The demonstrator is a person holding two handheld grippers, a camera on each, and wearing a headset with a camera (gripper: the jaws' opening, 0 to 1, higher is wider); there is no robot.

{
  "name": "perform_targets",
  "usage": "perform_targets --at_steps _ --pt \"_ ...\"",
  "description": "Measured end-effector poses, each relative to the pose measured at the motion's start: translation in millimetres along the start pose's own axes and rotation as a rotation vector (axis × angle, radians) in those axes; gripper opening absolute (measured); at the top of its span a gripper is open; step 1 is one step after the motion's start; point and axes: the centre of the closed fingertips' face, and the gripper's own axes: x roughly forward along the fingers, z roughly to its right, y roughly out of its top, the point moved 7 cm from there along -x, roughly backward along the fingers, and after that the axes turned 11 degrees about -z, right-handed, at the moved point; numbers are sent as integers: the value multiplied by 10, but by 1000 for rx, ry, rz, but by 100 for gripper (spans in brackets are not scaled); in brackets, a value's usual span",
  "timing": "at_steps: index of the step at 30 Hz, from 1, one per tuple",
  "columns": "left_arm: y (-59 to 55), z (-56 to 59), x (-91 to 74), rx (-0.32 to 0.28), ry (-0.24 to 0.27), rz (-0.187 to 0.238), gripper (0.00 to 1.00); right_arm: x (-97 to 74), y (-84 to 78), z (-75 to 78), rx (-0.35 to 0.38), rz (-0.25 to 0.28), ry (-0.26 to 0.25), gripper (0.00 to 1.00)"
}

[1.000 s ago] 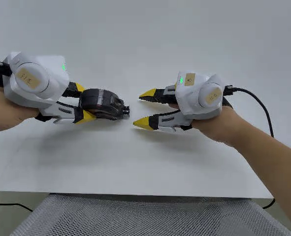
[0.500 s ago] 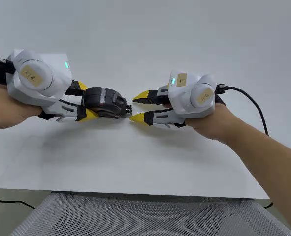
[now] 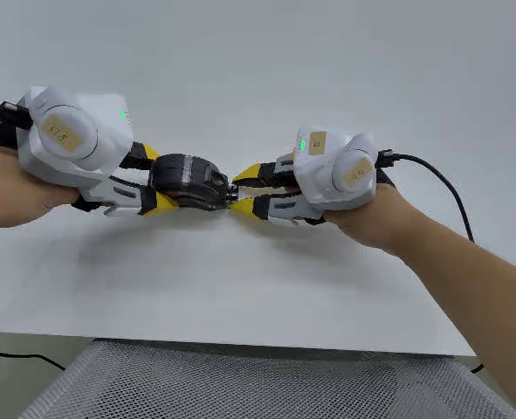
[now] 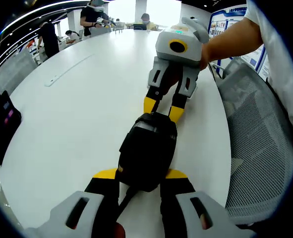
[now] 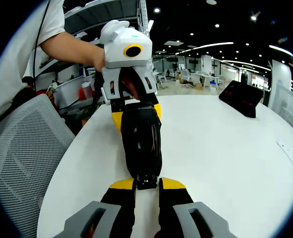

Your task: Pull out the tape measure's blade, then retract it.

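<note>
My left claw (image 3: 153,181) is clenched on the black tape measure (image 3: 188,182), its yellow tips pressed against the case's two sides toward the rear, and it holds the case low over the white counter (image 3: 240,279); I cannot tell whether the case touches the counter. In the left gripper view the tape measure (image 4: 147,151) sits between my left claw's (image 4: 141,173) tips and points away from me, toward my right claw (image 4: 162,109) at its front end. From the right gripper view, my right claw (image 5: 147,184) is closed on the blade tip (image 5: 146,182), the small dark tab at the front of the tape measure (image 5: 142,141), with a yellow tip tight against each side of it. In the head view my right claw (image 3: 240,190) meets the tape measure's front end, and the blade tip (image 3: 231,188) lies close to the case. A black cable (image 3: 441,188) trails from behind my right claw, on the side away from the tape measure.
</note>
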Motion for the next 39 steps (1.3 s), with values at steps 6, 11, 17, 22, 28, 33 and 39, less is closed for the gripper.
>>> perform_targets --at_steps 6,11,17,22,28,33,39 --pt "4 1 -1 0 1 -1 26 27 -10 1 -11 -2 0 13" --pt "9 -1 -4 0 1 -1 26 22 -17 2 -22 -4 1 12" --pt "8 -5 -7 6 5 -1 26 21 -17 3 -31 -5 -4 11" --pt "3 -14 -7 10 1 -3 26 18 -14 1 -36 -4 -14 11" --pt "6 -17 -6 24 5 -9 25 15 -16 14 -38 -6 -13 10" --pt "3 -28 -7 25 2 -10 25 13 1 30 -51 -15 -9 10" --pt "-6 -27 -8 22 0 -10 25 -23 -3 34 -57 -15 -12 10"
